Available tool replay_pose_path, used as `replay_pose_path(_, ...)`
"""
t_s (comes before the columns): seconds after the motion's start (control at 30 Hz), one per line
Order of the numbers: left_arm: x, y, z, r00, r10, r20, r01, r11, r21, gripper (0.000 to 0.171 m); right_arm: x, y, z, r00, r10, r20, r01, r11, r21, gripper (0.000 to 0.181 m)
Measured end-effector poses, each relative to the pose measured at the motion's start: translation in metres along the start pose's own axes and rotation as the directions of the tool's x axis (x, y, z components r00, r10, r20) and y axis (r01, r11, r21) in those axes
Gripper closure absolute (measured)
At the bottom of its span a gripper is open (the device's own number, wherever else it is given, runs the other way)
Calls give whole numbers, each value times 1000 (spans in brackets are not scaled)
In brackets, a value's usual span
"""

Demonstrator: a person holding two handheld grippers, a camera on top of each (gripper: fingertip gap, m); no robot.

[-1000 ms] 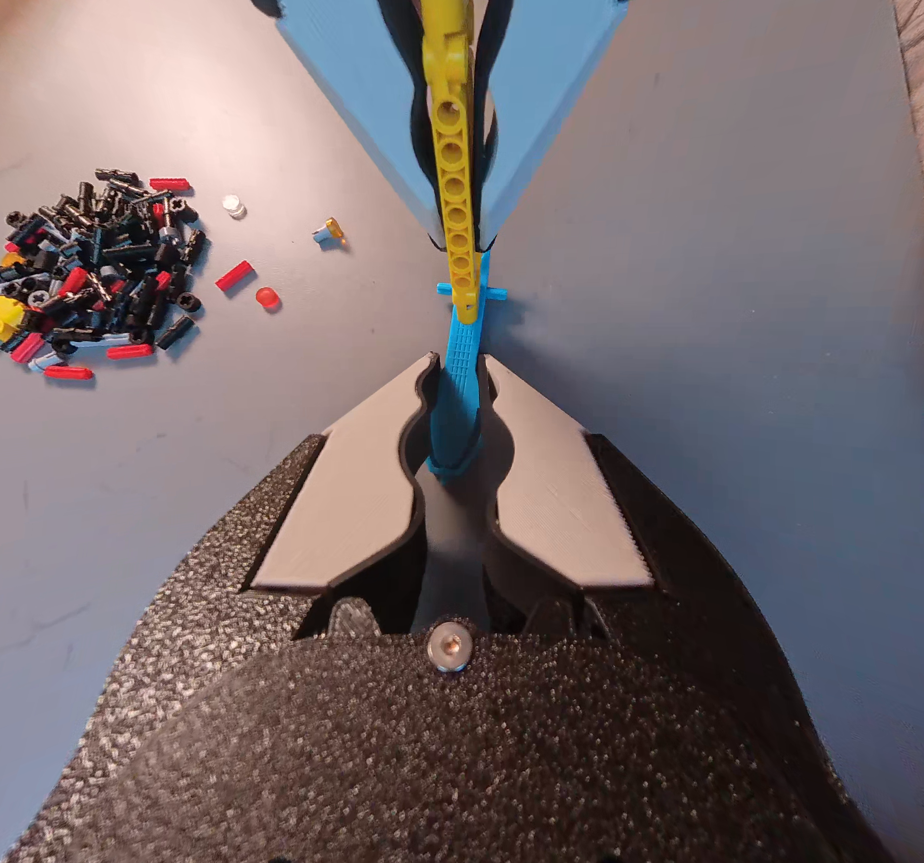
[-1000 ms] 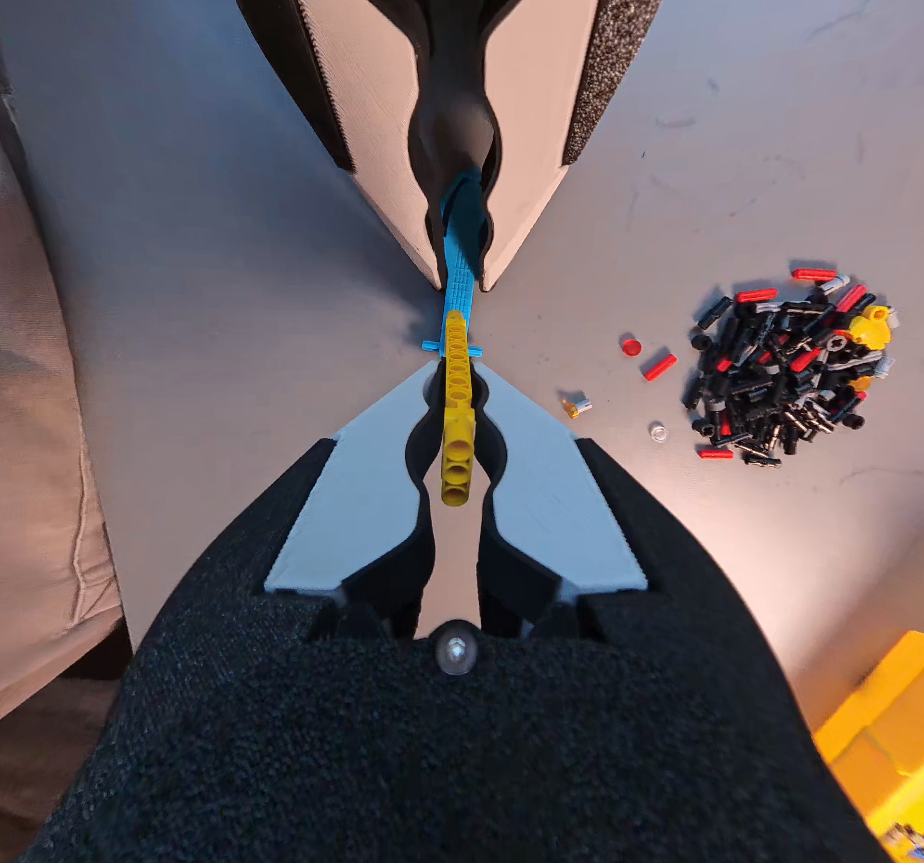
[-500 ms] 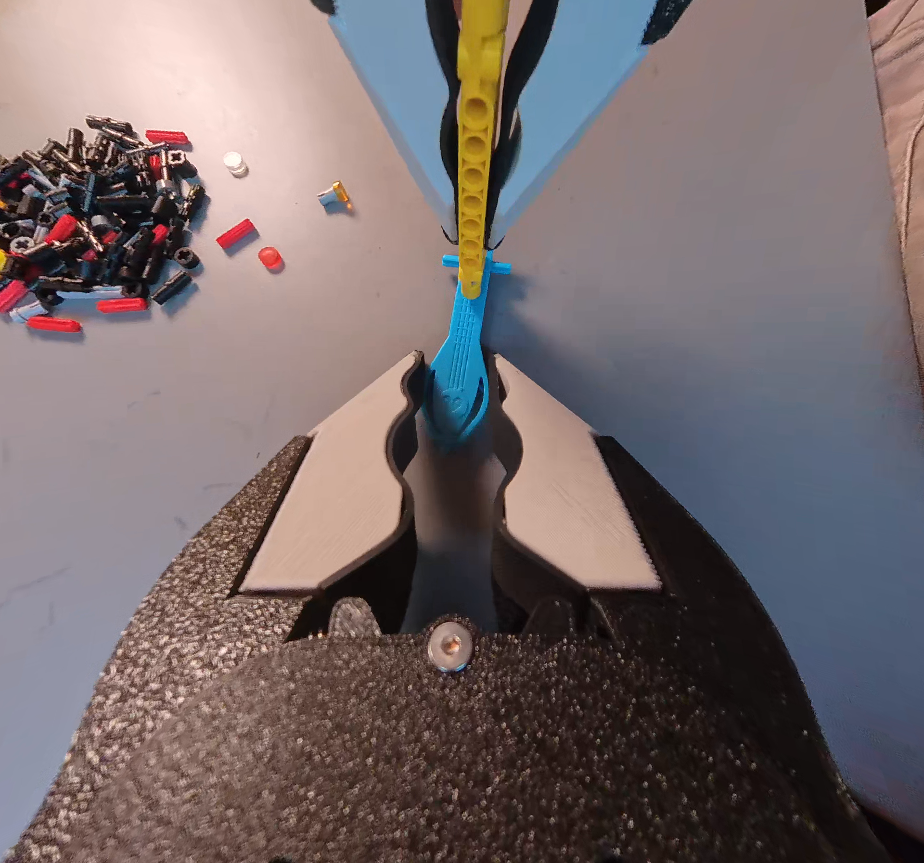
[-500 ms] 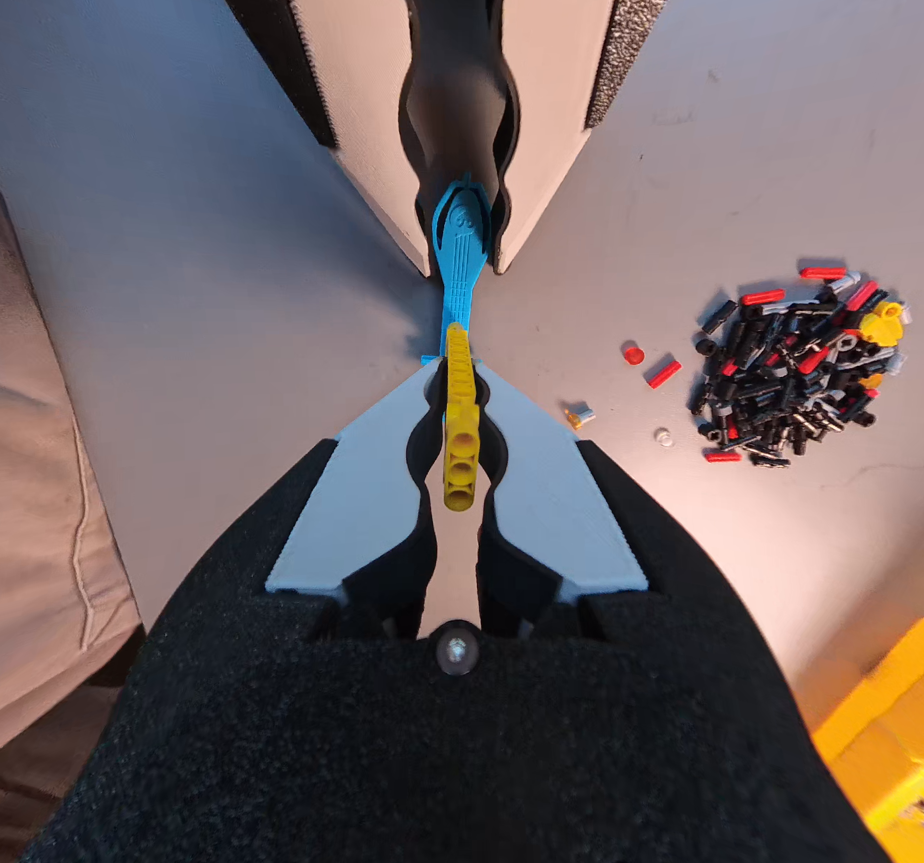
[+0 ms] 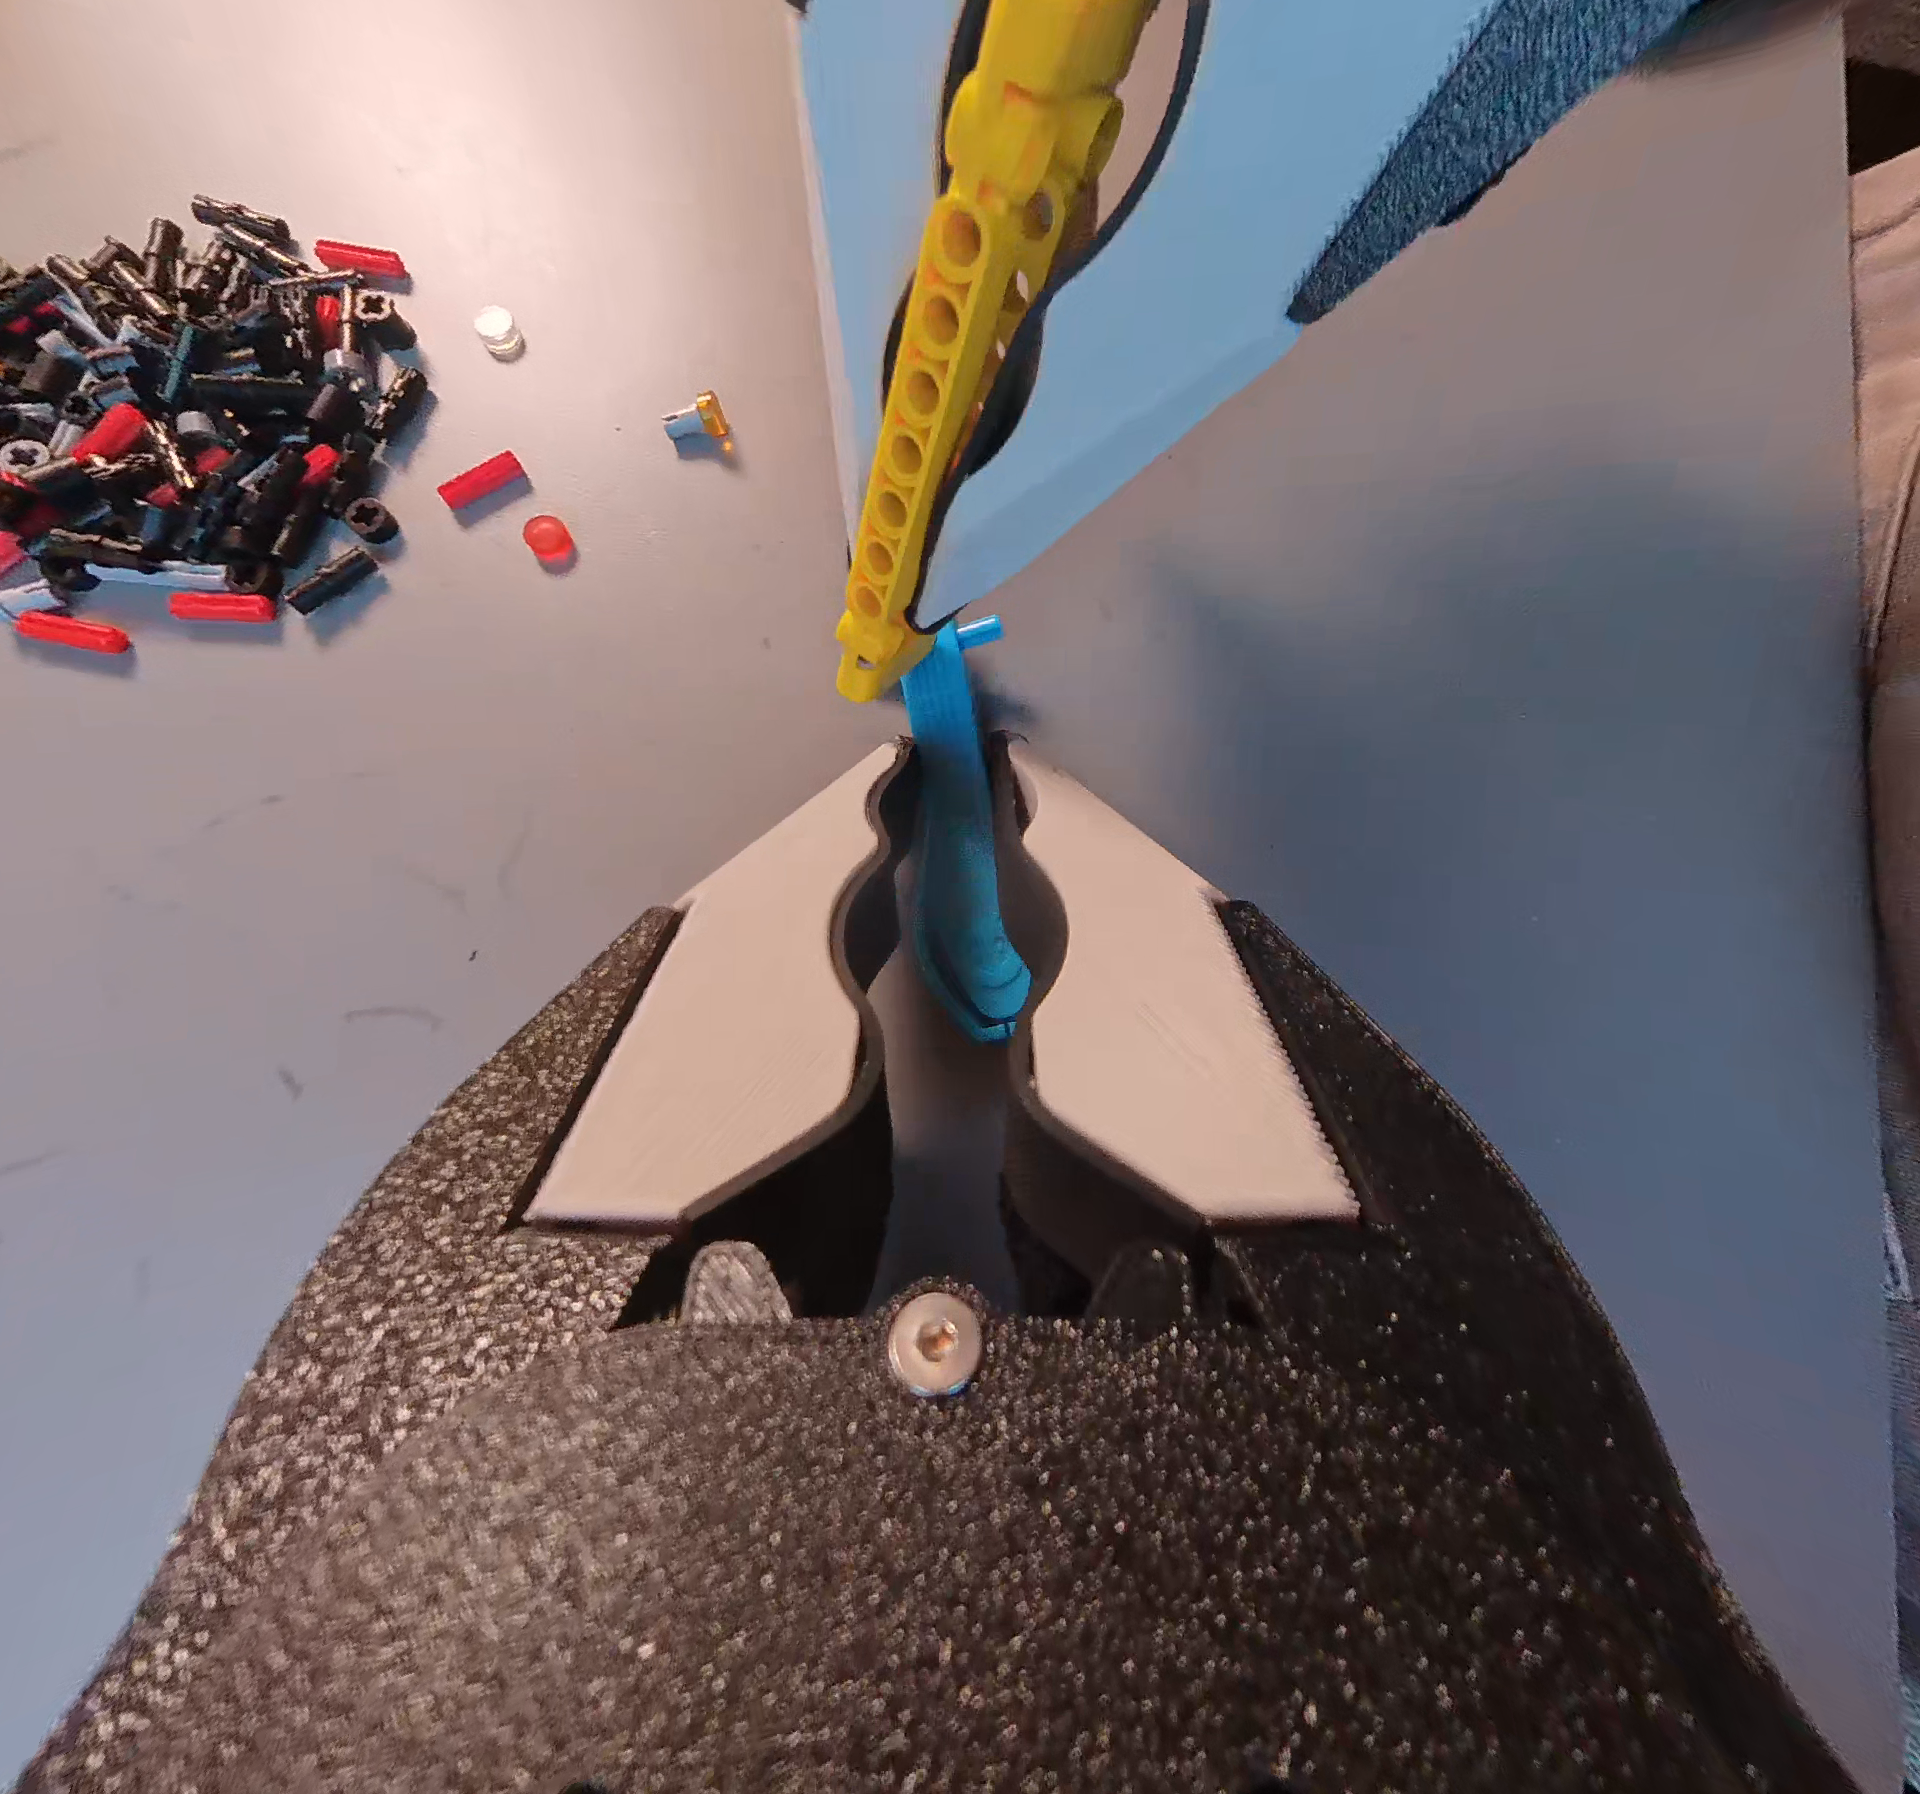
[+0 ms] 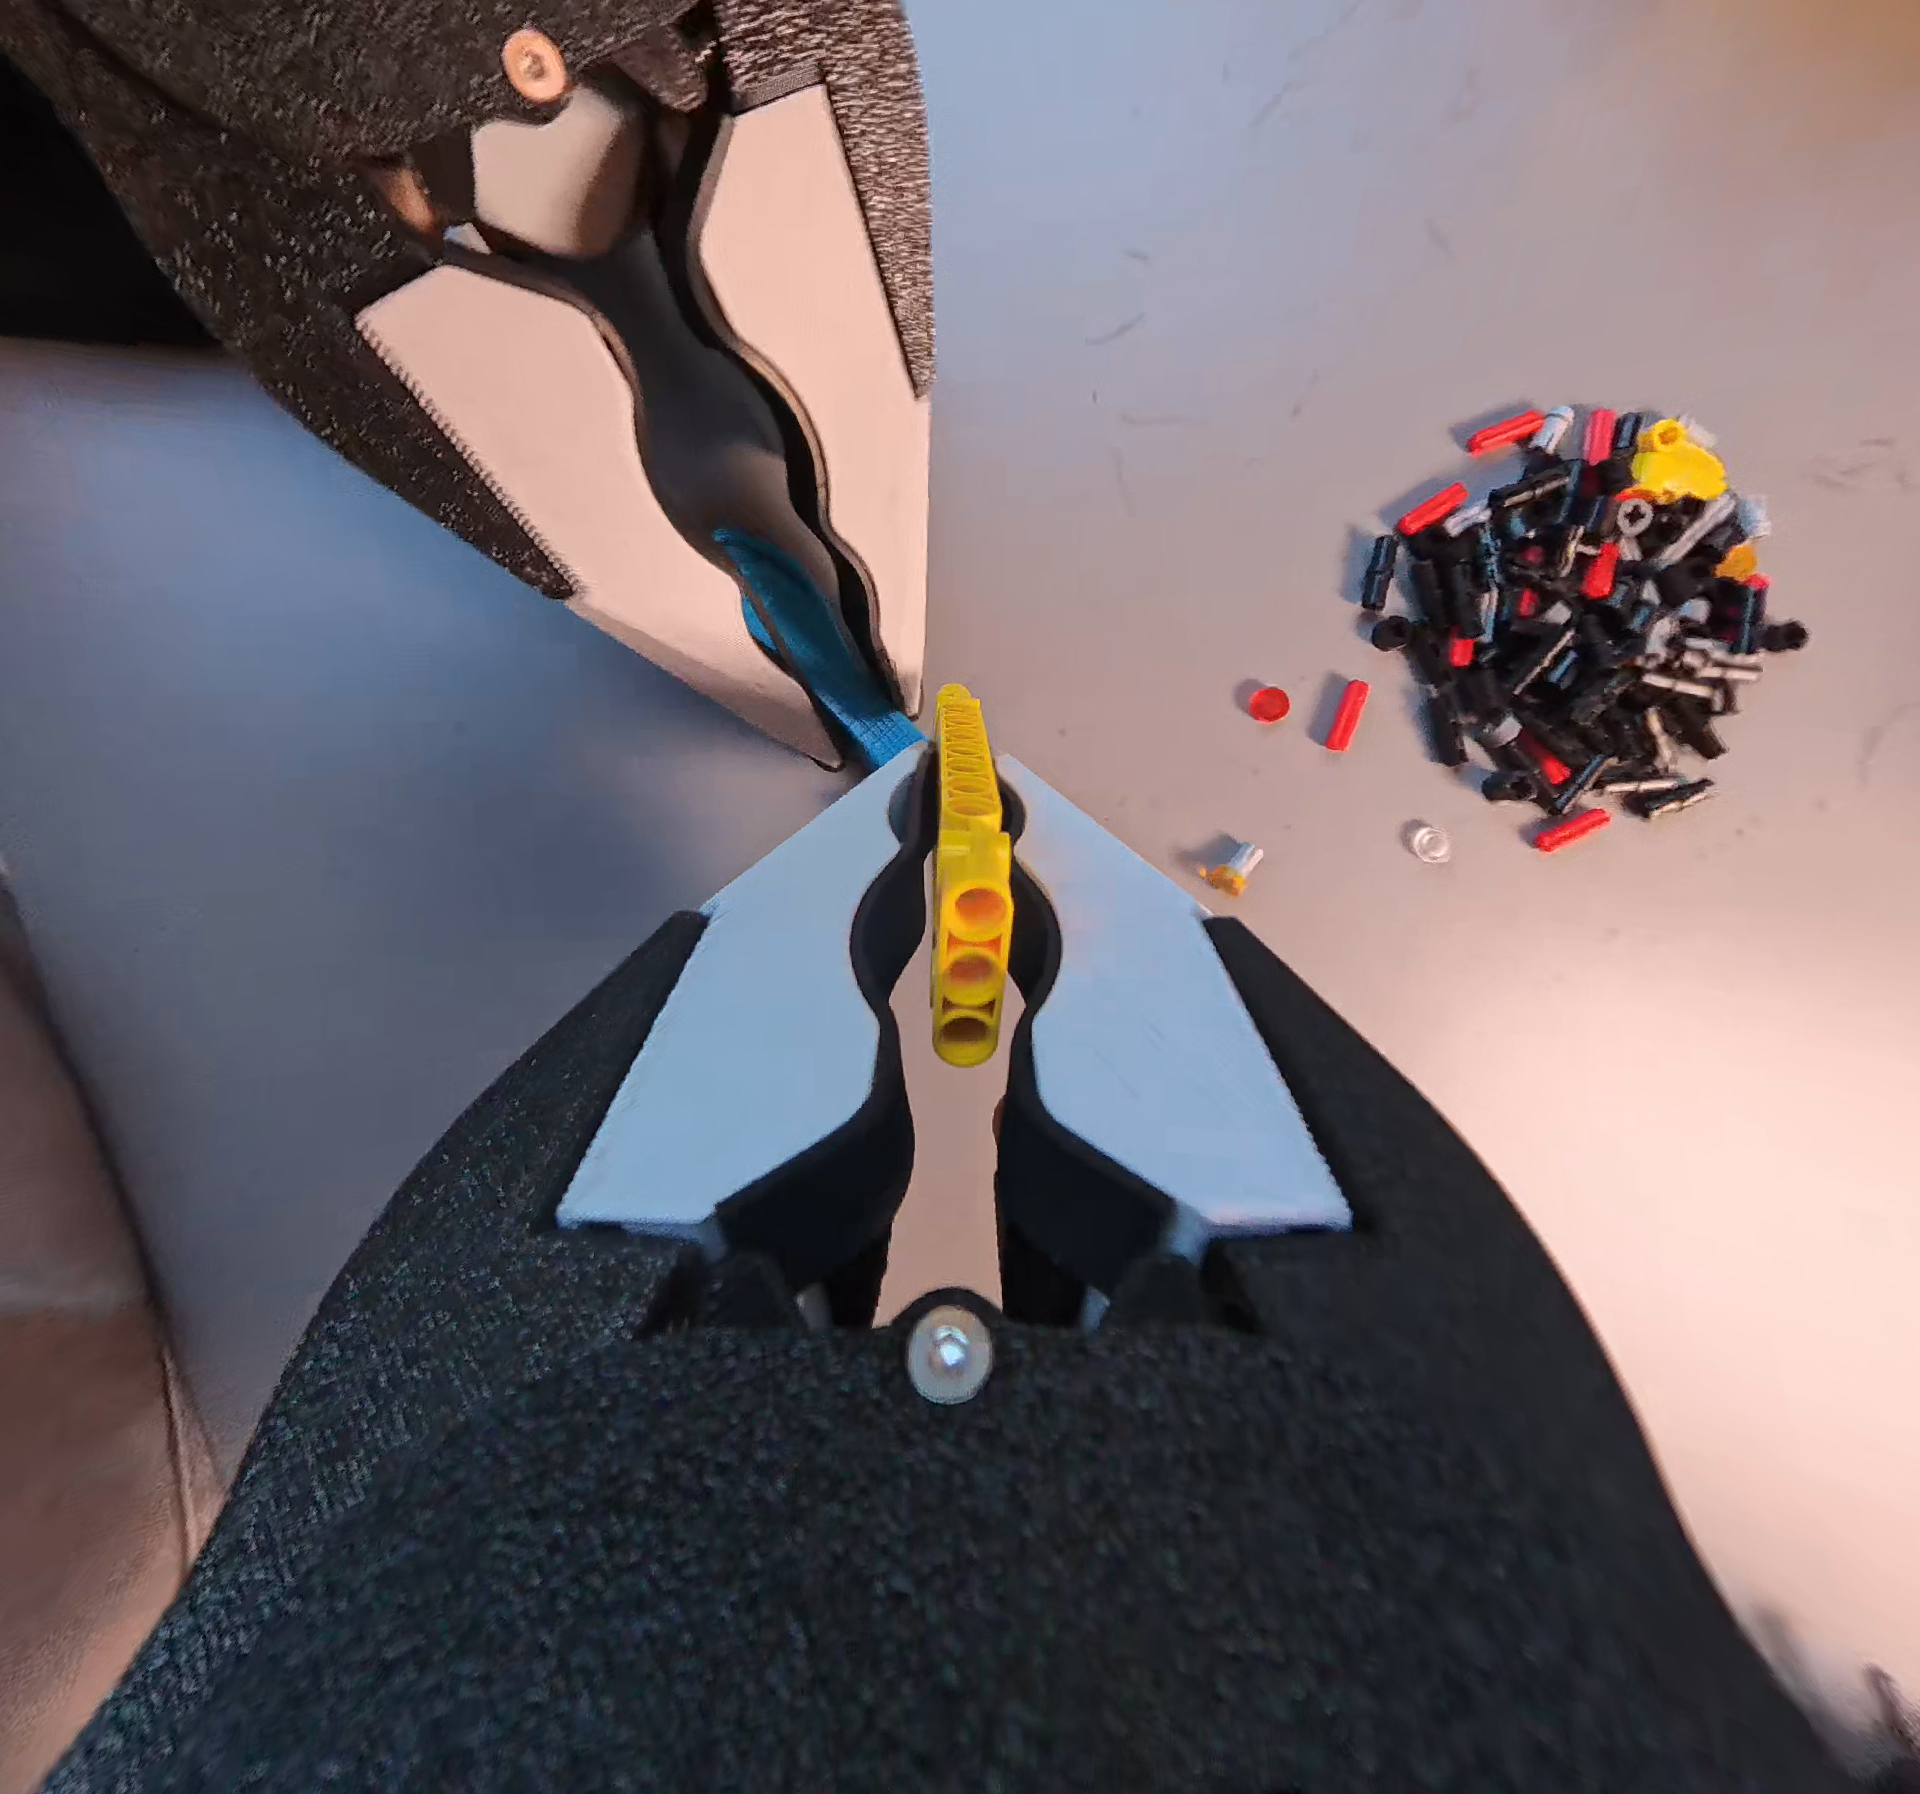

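Where grey tabletop (image 5: 1455, 809) spreads, brick pile (image 6: 1590, 622)

Open grey tabletop (image 6: 1351, 134) is stretching far and near-left around the meeting tools. To the right, a pile of small parts (image 6: 1579, 622) is blocking the way (stray red pieces (image 6: 1347, 714) are lying beside it).
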State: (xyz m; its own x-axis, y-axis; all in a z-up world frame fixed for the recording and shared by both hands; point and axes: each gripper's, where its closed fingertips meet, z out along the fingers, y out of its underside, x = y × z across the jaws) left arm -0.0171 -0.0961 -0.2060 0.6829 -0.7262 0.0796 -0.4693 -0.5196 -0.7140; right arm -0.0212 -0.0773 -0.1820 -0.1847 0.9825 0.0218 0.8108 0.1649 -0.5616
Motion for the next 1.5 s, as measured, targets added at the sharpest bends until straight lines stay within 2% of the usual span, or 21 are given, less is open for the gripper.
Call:
replay_pose_path(0.03, 0, 0, 0, 1000, -1, 8, 1, 1000, -1, 159, 1, 2, -1, 999, 37, 6, -37, 999, 22, 177)
replay_pose_path(0.1, -1, 0, 0, 1000, 3, 24, -3, 1000, -3, 159, 2, 7, -3, 996, 82, 24, -83, 996, 44, 177)
replay_pose_path(0.17, -1, 1, 0, 1000, -1, 26, 2, 1000, -6, 160, 0, 8, -4, 993, 86, 77, -87, 996, 8, 177)
replay_pose_path(0.33, 0, 1, 0, 1000, 10, 22, -10, 1000, -1, 161, -3, 8, -3, 982, -85, 166, 125, 961, -245, 177)
replay_pose_path(0.43, 3, 7, -6, 998, 65, 3, -65, 998, -9, 158, -6, 7, -2, 967, -132, 218, 200, 923, -328, 177)
replay_pose_path(0.57, 2, 17, -21, 995, 104, -5, -104, 994, -27, 141, -6, 6, -1, 958, -164, 235, 246, 892, -380, 176)
replay_pose_path(0.73, 5, 21, -18, 993, 117, -23, -117, 992, -41, 145, -6, 6, 0, 955, -191, 227, 273, 862, -427, 176)
replay_pose_path(0.83, 3, 19, -17, 995, 101, -9, -101, 993, -63, 146, -5, 6, 1, 963, -155, 219, 240, 861, -449, 177)
replay_pose_path(0.9, 3, 13, -19, 997, 73, -10, -74, 996, -40, 147, -2, 8, 0, 968, -134, 214, 222, 856, -466, 177)
replay_pose_path(0.97, 4, -1, -26, 999, -6, -54, 9, 999, 43, 149, 0, 9, 0, 973, -94, 211, 185, 864, -469, 178)
replay_pose_path(1.0, 4, -13, -34, 996, -30, -80, 40, 992, 121, 171, 7, 13, 1, 977, -91, 191, 174, 858, -484, 178)
replay_pose_path(1.03, 0, -16, -39, 995, -65, -79, 75, 988, 138, 171, 11, 26, 3, 978, -87, 189, 175, 837, -519, 177)
replay_pose_path(1.13, -6, -6, -38, 999, -34, -24, 36, 996, 87, 171, -3, 20, 10, 957, 106, 271, 21, 903, -428, 176)
replay_pose_path(1.23, -7, -8, -39, 1000, -28, 5, 28, 994, 107, 171, 7, 21, 8, 970, 83, 229, 18, 912, -409, 176)
replay_pose_path(1.33, -40, 2, -48, 986, -65, 152, 51, 994, 95, 171, 7, 20, 1, 966, 108, 234, -13, 927, -375, 176)
replay_pose_path(1.5, -94, 16, -68, 925, -205, 321, 164, 975, 150, 153, 11, 11, -9, 966, 130, 223, -75, 968, -240, 176)
